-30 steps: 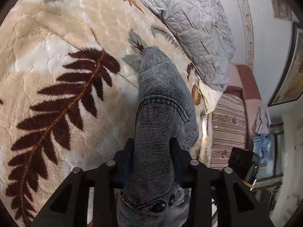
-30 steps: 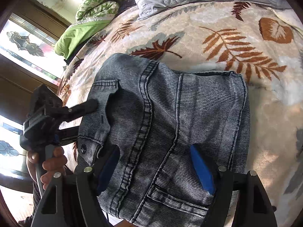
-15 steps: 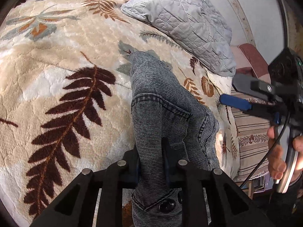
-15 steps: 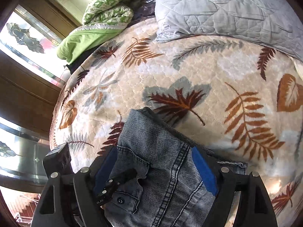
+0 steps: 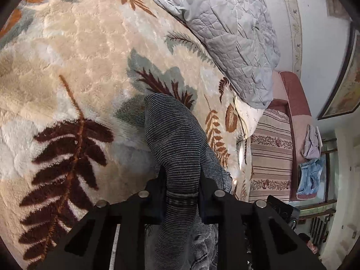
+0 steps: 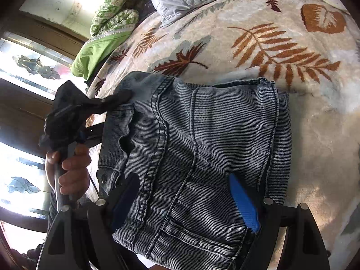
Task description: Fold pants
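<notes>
Grey-blue striped denim pants lie folded into a thick square on the leaf-patterned blanket. My left gripper has a raised fold of the pants between its jaws, which are closing on the cloth and pinch it. In the right wrist view that left gripper grips the pants' left edge near the waistband, held by a hand. My right gripper hovers over the near part of the pants. Its blue pads stand wide apart and open, gripping nothing.
A grey quilted pillow lies at the head of the bed, a green patterned quilt beside it. A striped cover and a reddish bench with clothes stand past the bed's right edge. Windows are on the left.
My right gripper, lifted well above the pants half a second ago, has come back down over them. The left gripper's jaws have narrowed on the fold, and it has shifted along the cloth.
</notes>
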Available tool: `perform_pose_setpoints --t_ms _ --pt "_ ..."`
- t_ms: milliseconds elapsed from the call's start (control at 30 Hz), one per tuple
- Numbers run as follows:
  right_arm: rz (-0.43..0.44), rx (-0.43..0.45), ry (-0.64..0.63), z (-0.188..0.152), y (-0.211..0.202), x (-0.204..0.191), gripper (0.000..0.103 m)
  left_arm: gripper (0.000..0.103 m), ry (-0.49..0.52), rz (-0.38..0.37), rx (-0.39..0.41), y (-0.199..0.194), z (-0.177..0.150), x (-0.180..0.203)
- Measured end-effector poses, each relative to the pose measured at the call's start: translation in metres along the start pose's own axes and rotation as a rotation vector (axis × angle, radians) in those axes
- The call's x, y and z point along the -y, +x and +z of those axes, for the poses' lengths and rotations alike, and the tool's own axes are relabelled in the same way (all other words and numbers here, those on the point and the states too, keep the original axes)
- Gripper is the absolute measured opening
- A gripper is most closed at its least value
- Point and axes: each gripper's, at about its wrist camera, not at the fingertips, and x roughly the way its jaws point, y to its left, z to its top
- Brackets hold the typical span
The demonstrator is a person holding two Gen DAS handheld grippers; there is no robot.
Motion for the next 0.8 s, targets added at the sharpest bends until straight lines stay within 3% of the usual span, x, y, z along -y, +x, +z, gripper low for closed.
perform_pose_setpoints --t_ms 133,200,267,333,400,467,500,533,567,633,733,800 --pt "0.041 0.034 -0.014 -0.005 0.0 0.006 0.084 0.016 0.305 0.196 0.08 -0.005 -0.017 0.041" --pt "0.061 0.045 -0.011 -0.006 -0.002 0.009 0.084 0.017 0.38 0.275 0.075 0.001 -0.02 0.049" --pt "0.068 0.048 -0.016 -0.007 -0.002 0.01 0.084 0.026 0.304 0.23 0.075 -0.003 -0.013 0.038" --pt "0.071 0.052 -0.019 -0.007 -0.003 0.009 0.084 0.071 0.17 0.161 0.092 -0.01 -0.003 0.02" --pt "0.072 0.06 -0.028 -0.01 -0.004 0.009 0.084 0.082 0.045 0.09 0.114 -0.015 0.007 0.005" --pt "0.078 0.073 -0.028 -0.011 -0.002 0.009 0.084 0.082 -0.043 -0.004 0.105 -0.014 0.019 -0.005" --pt "0.083 0.078 -0.025 -0.011 -0.002 0.009 0.084 0.073 -0.065 -0.028 0.1 -0.011 0.023 -0.008" --pt "0.088 0.081 -0.023 -0.011 -0.002 0.01 0.084 0.033 -0.048 -0.01 0.088 -0.006 0.027 -0.004" --pt "0.096 0.084 -0.018 -0.011 -0.001 0.01 0.084 0.014 -0.006 0.056 0.069 0.0 0.029 0.002" --pt "0.109 0.09 -0.009 -0.016 -0.005 0.016 0.084 0.011 0.102 0.146 0.087 0.003 0.024 0.019" --pt "0.109 0.09 -0.007 -0.015 -0.007 0.016 0.084 0.011 0.356 0.314 0.17 -0.002 0.005 0.054" --pt "0.098 0.089 -0.01 -0.016 -0.008 0.016 0.084 0.017 0.43 0.374 0.213 -0.003 -0.005 0.065"
